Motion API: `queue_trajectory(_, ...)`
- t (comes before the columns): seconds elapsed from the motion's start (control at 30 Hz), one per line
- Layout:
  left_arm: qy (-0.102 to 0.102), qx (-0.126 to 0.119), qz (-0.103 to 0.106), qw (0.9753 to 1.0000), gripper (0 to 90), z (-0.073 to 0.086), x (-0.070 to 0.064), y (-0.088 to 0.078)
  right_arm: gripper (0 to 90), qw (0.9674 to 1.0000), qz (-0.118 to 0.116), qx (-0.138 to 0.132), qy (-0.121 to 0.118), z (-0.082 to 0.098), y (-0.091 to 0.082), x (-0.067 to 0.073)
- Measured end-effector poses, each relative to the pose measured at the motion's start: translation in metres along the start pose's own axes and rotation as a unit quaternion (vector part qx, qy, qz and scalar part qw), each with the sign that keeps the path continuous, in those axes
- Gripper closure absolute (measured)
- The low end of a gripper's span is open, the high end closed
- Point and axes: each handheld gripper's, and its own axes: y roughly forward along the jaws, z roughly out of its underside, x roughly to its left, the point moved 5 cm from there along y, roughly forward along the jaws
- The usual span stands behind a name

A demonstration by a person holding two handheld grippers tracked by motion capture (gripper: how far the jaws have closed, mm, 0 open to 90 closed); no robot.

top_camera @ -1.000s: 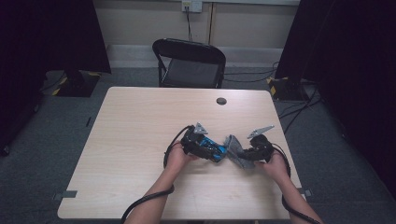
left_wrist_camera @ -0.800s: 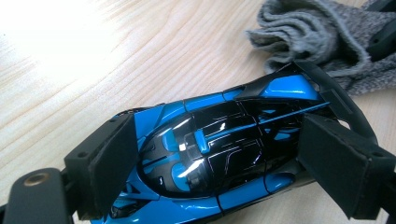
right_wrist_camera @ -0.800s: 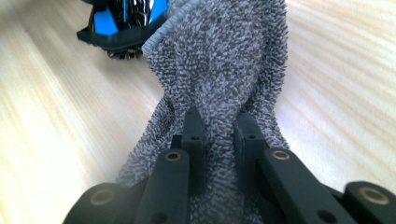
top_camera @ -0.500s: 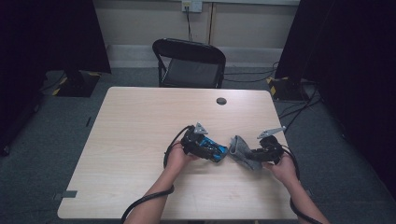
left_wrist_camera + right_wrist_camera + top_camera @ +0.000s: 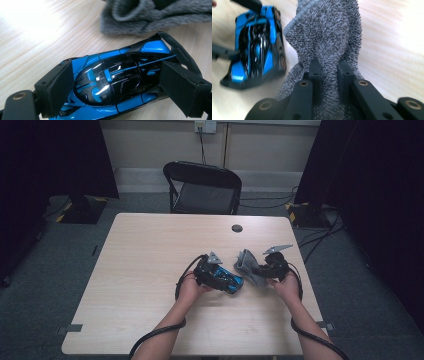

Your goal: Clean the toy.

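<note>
A blue and black toy car lies on the wooden table, between the jaws of my left gripper. Both pads press on its sides. Just right of the car, my right gripper is shut on a bunched grey terry cloth. The cloth stands up from the jaws with its far end beside the car. In the left gripper view, the cloth lies beyond the car's tail.
A small black round cap sits in the table near its far edge. A black folding chair stands behind the table. Cables trail from both grippers past the person's forearms, and more run across the floor at right.
My right gripper, still holding the cloth, swung a little right and then away from the person, and the cloth now sits farther up the table. The left gripper and car have not moved.
</note>
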Motion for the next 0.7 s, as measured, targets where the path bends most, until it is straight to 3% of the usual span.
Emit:
queue_trajectory(0.27,-0.001,-0.008,-0.001,1.0,12.5,0.001,0.0,0.0,77.1,0.9999,0.015,0.002,-0.009,-0.026,0.02,-0.002)
queue_trajectory(0.7,-0.002,-0.016,0.002,0.9999,13.0,0.003,0.001,-0.001,77.0,0.9984,0.03,0.012,-0.047,-0.052,0.068,0.02)
